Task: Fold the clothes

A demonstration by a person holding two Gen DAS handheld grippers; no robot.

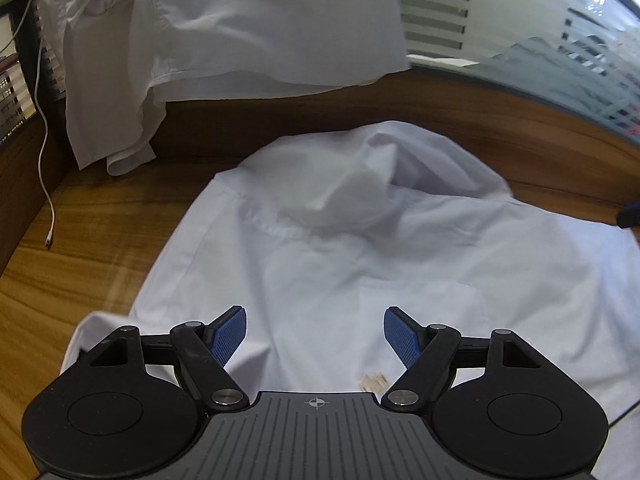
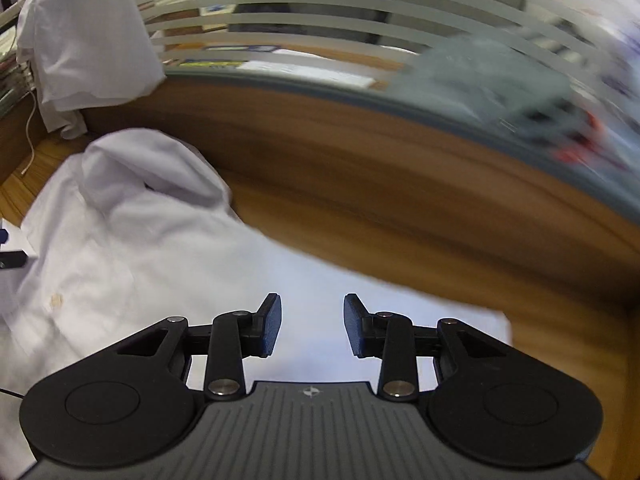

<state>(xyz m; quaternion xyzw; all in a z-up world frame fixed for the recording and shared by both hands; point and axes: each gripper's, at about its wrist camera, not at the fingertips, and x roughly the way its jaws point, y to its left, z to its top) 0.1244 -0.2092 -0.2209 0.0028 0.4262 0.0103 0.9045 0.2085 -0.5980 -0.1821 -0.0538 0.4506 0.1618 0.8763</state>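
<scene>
While we hold the left hand-held gripper (image 1: 315,334) above the near part of the shirt (image 1: 400,264), its blue pads (image 1: 230,336) stand wide apart with nothing between them. We see the white shirt spread on the wooden desk (image 1: 80,248), its far end bunched into a raised, crumpled hump near the desk's back panel (image 1: 440,104). A small tan mark (image 1: 374,382) shows on the cloth just ahead of the gripper body. On the left, bare wood lies beside the shirt's edge, and a white cable (image 1: 42,152) hangs down there, its plug end resting on the desk. A second white garment (image 1: 240,28) drapes over the top of the back panel, one part hanging lower at the left corner. At the right edge of the left view we glimpse a dark blue tip, too small to tell what it is.

From the right wrist we see the right hand-held gripper (image 2: 312,326) over a flat, smooth stretch of the same shirt, also with its pads (image 2: 354,326) apart and empty, though less widely than the left. The shirt's hump lies to the left and farther back; bare desk runs to the right of the cloth's edge. The right half of this view is blurred. Striped frosted glass (image 2: 320,12) rises behind the panel.
</scene>
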